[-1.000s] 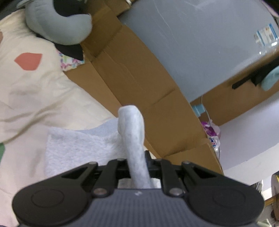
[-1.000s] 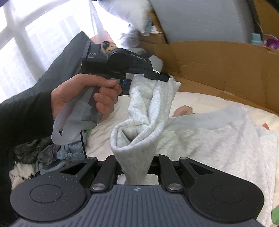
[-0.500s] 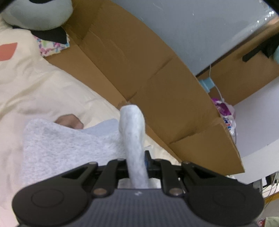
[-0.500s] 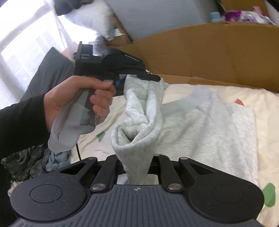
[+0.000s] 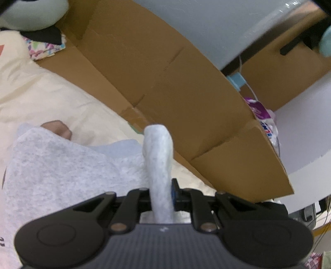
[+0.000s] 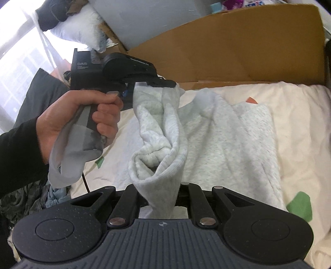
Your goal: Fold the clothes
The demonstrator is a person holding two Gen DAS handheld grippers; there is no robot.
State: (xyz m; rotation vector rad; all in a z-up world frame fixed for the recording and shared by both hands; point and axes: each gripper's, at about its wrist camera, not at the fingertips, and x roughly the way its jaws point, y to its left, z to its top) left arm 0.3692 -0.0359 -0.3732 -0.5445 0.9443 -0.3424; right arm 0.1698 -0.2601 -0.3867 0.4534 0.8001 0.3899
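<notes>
Grey sweatshirt [image 6: 231,140] lies mostly spread on the cream bed sheet [image 6: 298,115], with one edge lifted off it by both tools. Left tool [image 5: 162,192] is clamped on a narrow bunched strip of the sweatshirt that stands up between its jaws; in the right wrist view the same left tool [image 6: 157,83] sits above the sweatshirt's left side, fabric hanging from its tip in a twisted fold. Left hand [image 6: 82,115] grips that tool's handle, black sleeve [image 6: 18,157] behind it, and a pale thin cloth [image 6: 68,153] dangles from under the hand. Right tool [image 6: 161,198] is clamped on the lower end of the same lifted fold, a rolled cuff-like bunch rising just in front of its jaws. The lifted fold runs between the two tools, which are near each other, above the sweatshirt's left part. Brown cardboard [image 6: 238,45] stands along the far side of the sweatshirt, touching the bed's edge. Sheet has an orange patch [image 6: 251,100] just beyond the sweatshirt and a green patch [image 6: 300,203] beside its near right edge. Dark crumpled clothes [image 6: 26,198] lie well left of the sweatshirt, below the sleeve. A plush toy [image 5: 31,14] sits at the far left of the sweatshirt in the left wrist view, partly cut off, blurred
</notes>
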